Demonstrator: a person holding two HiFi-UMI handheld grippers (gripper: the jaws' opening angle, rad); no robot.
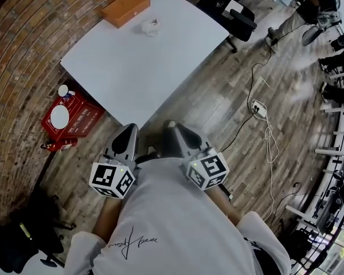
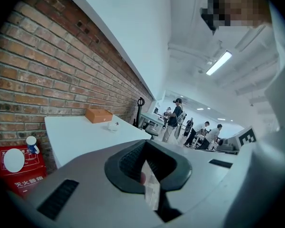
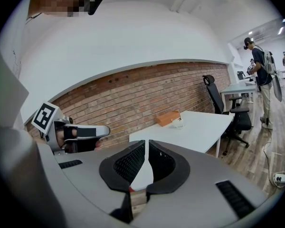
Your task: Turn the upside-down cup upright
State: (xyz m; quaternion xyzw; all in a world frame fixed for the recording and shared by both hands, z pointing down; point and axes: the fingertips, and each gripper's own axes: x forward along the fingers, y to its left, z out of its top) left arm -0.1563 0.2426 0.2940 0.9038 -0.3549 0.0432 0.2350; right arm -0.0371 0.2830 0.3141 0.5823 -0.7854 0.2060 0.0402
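Well short of the white table (image 1: 137, 67), off its near corner: left gripper (image 1: 128, 132) and right gripper (image 1: 173, 128), jaws pressed together on nothing. Toward the table's far end, just beside an orange box (image 1: 125, 7): a small clear cup (image 1: 151, 26), glassy, faint. Probably slippery; liable to skid or topple if nudged with jaws unopened.

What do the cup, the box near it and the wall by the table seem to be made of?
Cup: probably clear plastic or glass; the white table shows through it. Box: matte orange-brown, perhaps cardboard or wood; too small to tell. Wall: brick, rough reddish blocks with paler mortar lines.
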